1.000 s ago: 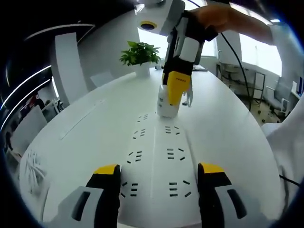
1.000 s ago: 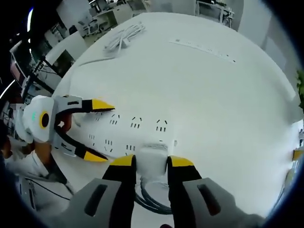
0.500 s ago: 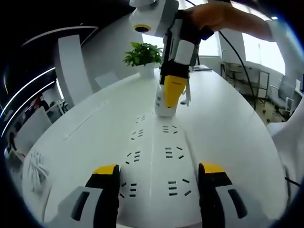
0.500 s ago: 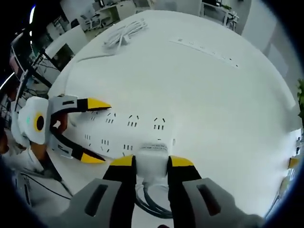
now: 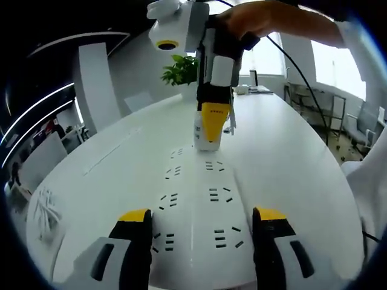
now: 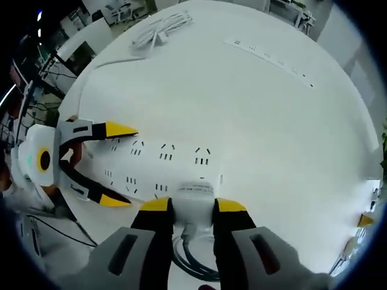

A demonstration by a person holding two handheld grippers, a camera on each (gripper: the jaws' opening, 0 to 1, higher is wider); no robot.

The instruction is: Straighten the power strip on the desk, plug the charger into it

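The power strip (image 5: 196, 205) lies straight on the counter (image 5: 103, 175), my open left gripper (image 5: 199, 241) around its near end, and my right gripper (image 6: 186, 211) holds the charger (image 6: 192, 202) at its far end, not yet pushed in, I think.

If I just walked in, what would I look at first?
Probably the right tool, shut on a white charger over the far end of the long white power strip. Next, the left tool, open, its yellow tips on either side of the strip's near end. Farther back on the white desk stands a green potted plant.
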